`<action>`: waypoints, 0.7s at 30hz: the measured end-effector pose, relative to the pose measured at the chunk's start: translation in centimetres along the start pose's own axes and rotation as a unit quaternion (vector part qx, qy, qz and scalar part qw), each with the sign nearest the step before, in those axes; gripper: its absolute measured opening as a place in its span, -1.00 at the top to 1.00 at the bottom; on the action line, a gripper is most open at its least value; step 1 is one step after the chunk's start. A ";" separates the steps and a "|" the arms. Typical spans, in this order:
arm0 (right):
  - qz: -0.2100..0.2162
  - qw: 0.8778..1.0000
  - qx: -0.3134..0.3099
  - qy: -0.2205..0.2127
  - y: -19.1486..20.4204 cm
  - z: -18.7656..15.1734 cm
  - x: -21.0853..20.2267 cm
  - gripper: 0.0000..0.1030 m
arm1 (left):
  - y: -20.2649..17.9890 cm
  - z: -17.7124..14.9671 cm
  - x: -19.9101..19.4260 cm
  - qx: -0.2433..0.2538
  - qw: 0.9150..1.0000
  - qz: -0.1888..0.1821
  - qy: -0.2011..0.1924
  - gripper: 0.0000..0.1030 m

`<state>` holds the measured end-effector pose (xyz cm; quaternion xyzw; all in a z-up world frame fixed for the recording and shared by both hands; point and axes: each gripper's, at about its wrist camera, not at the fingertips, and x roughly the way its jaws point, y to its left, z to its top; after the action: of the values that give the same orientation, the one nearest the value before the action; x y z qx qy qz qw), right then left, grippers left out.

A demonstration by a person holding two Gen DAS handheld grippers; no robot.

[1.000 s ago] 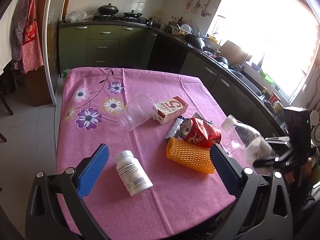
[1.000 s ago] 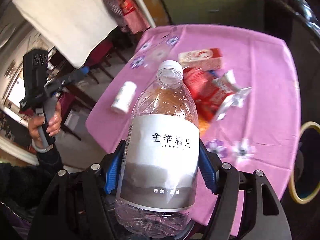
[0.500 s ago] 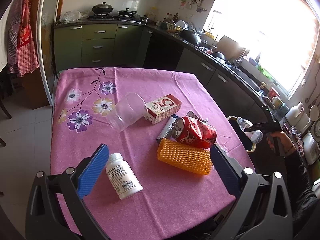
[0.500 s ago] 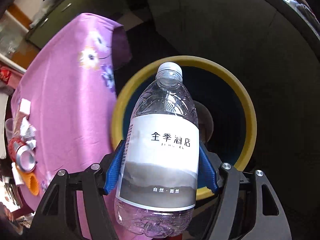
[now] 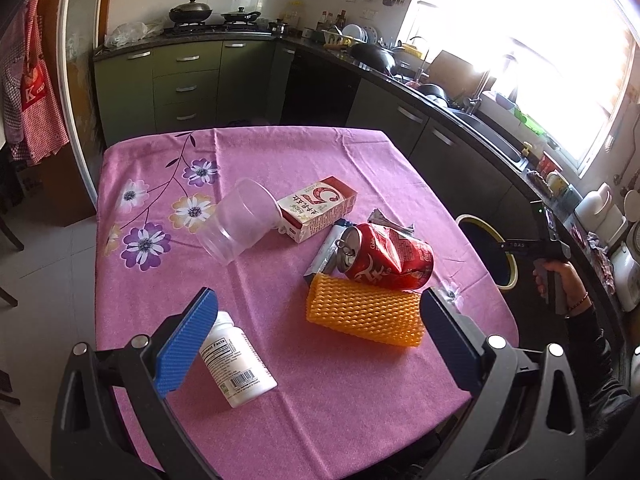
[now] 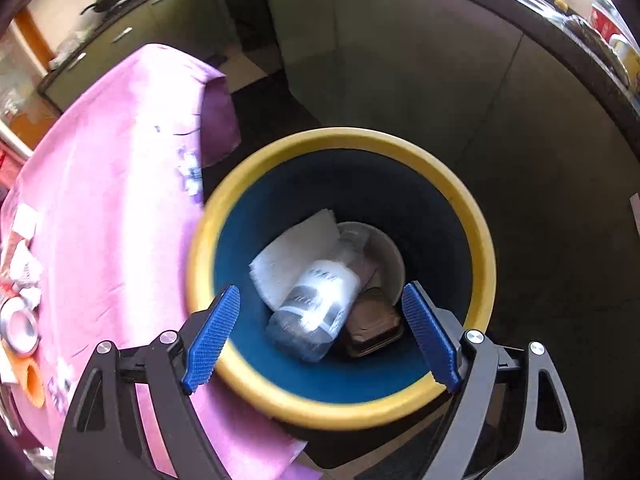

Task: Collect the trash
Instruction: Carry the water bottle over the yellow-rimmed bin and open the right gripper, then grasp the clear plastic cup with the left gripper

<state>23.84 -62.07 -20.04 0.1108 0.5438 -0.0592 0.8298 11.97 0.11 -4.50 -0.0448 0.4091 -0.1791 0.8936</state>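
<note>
My right gripper (image 6: 320, 292) hangs over the blue bin with the yellow rim (image 6: 476, 220). Its jaws are opening and nothing is between them. The clear water bottle (image 6: 316, 304) lies inside the bin on white paper (image 6: 292, 256). My left gripper (image 5: 320, 300) stands open above the near part of the pink table (image 5: 280, 152). Its left pad is over a white pill bottle (image 5: 240, 368). Ahead lie an orange foam net (image 5: 364, 312), a crushed red can (image 5: 388, 260), a silver wrapper (image 5: 326, 250), a red-and-white carton (image 5: 320, 208) and a tipped clear cup (image 5: 240, 220).
The bin (image 5: 506, 252) stands on the floor off the table's right edge, where a hand (image 5: 556, 280) holds the other gripper. A brown box (image 6: 372, 320) also lies in the bin. Green cabinets (image 5: 188, 80) and a counter run behind and along the right.
My right gripper swung from over the table to above the bin, then spread its jaws, and the bottle dropped into the bin. My left gripper drifted slightly over the table.
</note>
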 end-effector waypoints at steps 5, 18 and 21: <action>0.021 0.999 -0.028 -0.009 2.8 -0.7 -1.2 -0.62 | 1.5 2.4 2.1 0.030 0.999 0.000 0.011 -0.87; 0.044 0.997 -0.068 -0.006 7.2 -1.9 -2.4 -0.62 | 6.7 6.4 14.6 0.201 0.975 -0.013 0.097 -0.87; 0.042 0.997 -0.071 -0.003 7.7 -1.7 -2.4 -0.62 | 6.8 6.7 16.1 0.213 0.971 -0.033 0.107 -0.87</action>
<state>23.10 -54.22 -17.59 0.0742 0.5392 0.0141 0.8388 28.58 0.27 -13.08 0.1520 0.4531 -0.2954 0.8272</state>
